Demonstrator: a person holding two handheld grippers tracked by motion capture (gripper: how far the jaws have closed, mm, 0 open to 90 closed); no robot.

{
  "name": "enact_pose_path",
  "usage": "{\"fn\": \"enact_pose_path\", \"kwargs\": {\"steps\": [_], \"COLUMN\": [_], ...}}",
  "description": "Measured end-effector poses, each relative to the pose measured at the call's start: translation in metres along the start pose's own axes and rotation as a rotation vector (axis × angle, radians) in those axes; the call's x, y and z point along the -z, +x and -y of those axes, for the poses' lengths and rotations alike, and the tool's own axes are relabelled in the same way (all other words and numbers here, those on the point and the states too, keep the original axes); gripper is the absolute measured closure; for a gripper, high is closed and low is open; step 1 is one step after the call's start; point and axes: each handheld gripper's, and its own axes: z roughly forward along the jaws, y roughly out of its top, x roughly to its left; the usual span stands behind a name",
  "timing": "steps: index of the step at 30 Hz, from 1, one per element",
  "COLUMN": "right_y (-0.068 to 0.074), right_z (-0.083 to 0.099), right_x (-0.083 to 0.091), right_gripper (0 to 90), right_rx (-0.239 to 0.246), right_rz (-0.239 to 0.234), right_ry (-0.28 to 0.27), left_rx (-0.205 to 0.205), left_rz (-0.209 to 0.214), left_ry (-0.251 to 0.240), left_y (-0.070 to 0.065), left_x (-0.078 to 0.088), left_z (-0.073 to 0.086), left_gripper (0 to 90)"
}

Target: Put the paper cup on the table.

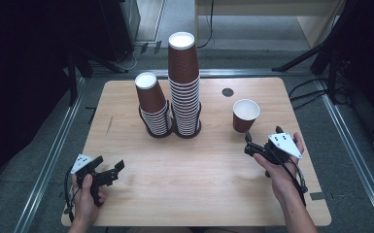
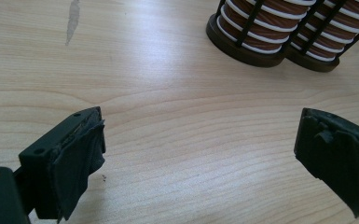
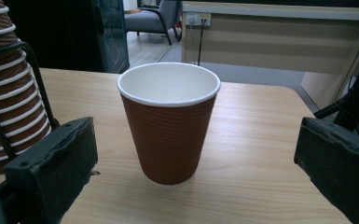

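Brown paper cup (image 3: 169, 122) stands upright before wide-open tongs (image 3: 193, 158), seemingly untouched.

Bare tabletop (image 1: 194, 170) lies open between the left hand-held gripper (image 1: 110, 173) and the right hand-held gripper (image 1: 250, 144). At 12 o'clock, 2 cup stacks (image 1: 175, 92) block the middle; a single cup (image 1: 245, 115) stands just beyond the right one.
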Motion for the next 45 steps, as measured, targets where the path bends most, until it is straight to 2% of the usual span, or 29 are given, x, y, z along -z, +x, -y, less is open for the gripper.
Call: {"fn": "enact_pose_path", "kwargs": {"steps": [7, 15, 19, 22, 24, 26, 31, 35, 45], "right_y": [-0.011, -0.031, -0.036, -0.039, -0.043, -0.046, -0.053, -0.059, -0.071], "right_z": [0.011, 0.022, 0.024, 0.029, 0.035, 0.040, 0.047, 0.051, 0.060], "right_x": [0.013, 0.028, 0.034, 0.038, 0.041, 0.044, 0.053, 0.059, 0.073], "right_gripper": [0.0, 0.0, 0.0, 0.0, 0.0, 0.0, 0.0, 0.0, 0.0], "right_rx": [0.008, 0.023, 0.028, 0.035, 0.069, 0.065, 0.089, 0.066, 0.074], "right_rz": [0.022, 0.046, 0.052, 0.050, 0.063, 0.059, 0.072, 0.079, 0.097], "right_ry": [-0.005, -0.033, -0.038, -0.034, -0.028, -0.017, -0.012, -0.006, 0.014], "left_rx": [-0.007, -0.027, -0.031, -0.030, -0.029, -0.028, -0.028, -0.027, -0.027], "left_rz": [-0.013, -0.040, -0.045, -0.045, -0.046, -0.047, -0.047, -0.046, -0.043], "left_ry": [-0.002, -0.018, -0.024, -0.026, -0.026, -0.027, -0.029, -0.028, -0.024], "left_y": [-0.001, -0.004, -0.005, -0.005, -0.005, -0.005, -0.005, -0.005, -0.004], "left_x": [0.000, 0.000, 0.001, 0.001, 0.001, 0.001, 0.001, 0.001, 0.001], "left_z": [0.000, 0.001, 0.001, 0.002, 0.002, 0.002, 0.002, 0.002, 0.001], "left_gripper": [1.7, 1.7, 1.7, 1.7, 1.7, 1.7, 1.7, 1.7, 1.7]}}
